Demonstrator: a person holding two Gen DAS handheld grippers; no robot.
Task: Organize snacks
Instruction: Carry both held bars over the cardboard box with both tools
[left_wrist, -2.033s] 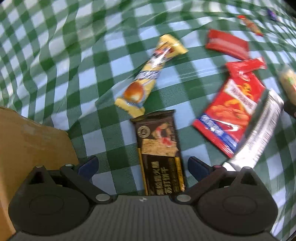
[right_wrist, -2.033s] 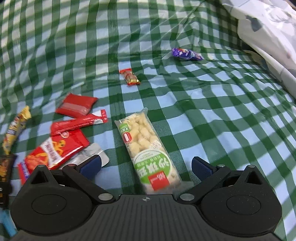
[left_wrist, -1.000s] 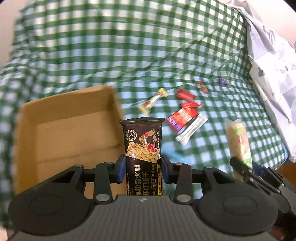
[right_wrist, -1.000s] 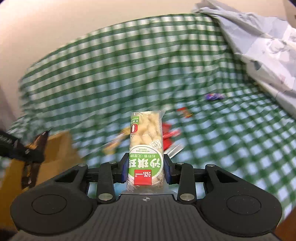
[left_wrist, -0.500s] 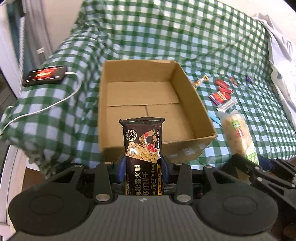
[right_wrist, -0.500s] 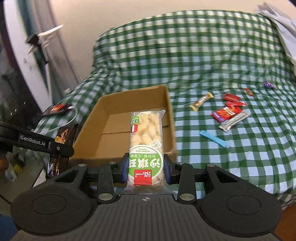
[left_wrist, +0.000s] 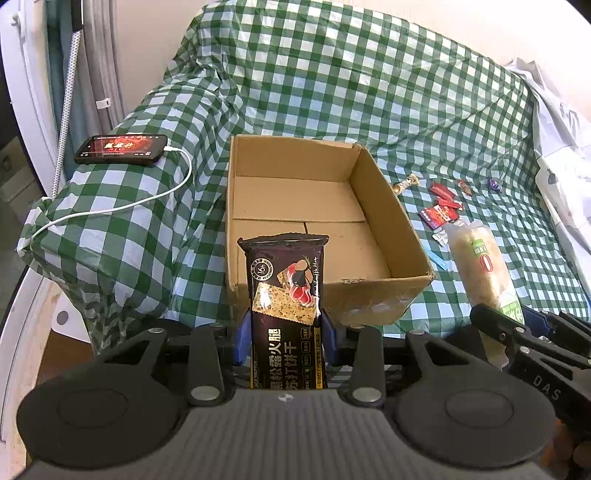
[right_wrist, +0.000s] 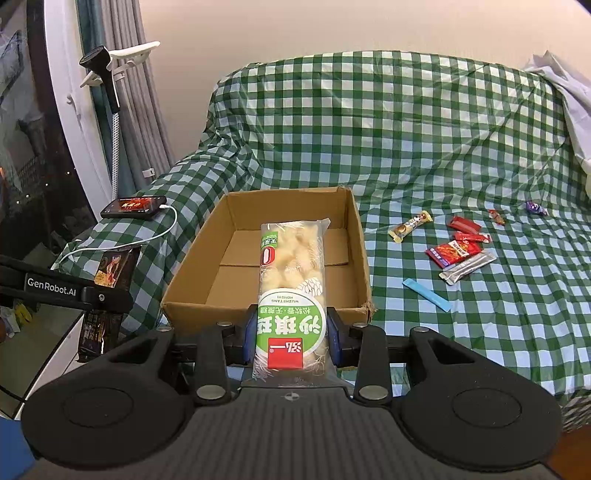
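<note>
Left gripper (left_wrist: 283, 341) clamped on the upright dark cracker pack (left_wrist: 286, 310), pads pinching its lower half, right gripper (right_wrist: 291, 341) squeezing the clear puff-snack bag (right_wrist: 291, 291) likewise, both before the open cardboard box (right_wrist: 360, 258).

Lower end of dark cracker pack (left_wrist: 286, 295) hidden behind gripper body at 6 o'clock. Near wall of cardboard box (right_wrist: 354, 240) partly covered by pale puff pack (right_wrist: 291, 280). Tiny purple candy (right_wrist: 536, 208) at 2 o'clock, print unreadable.
</note>
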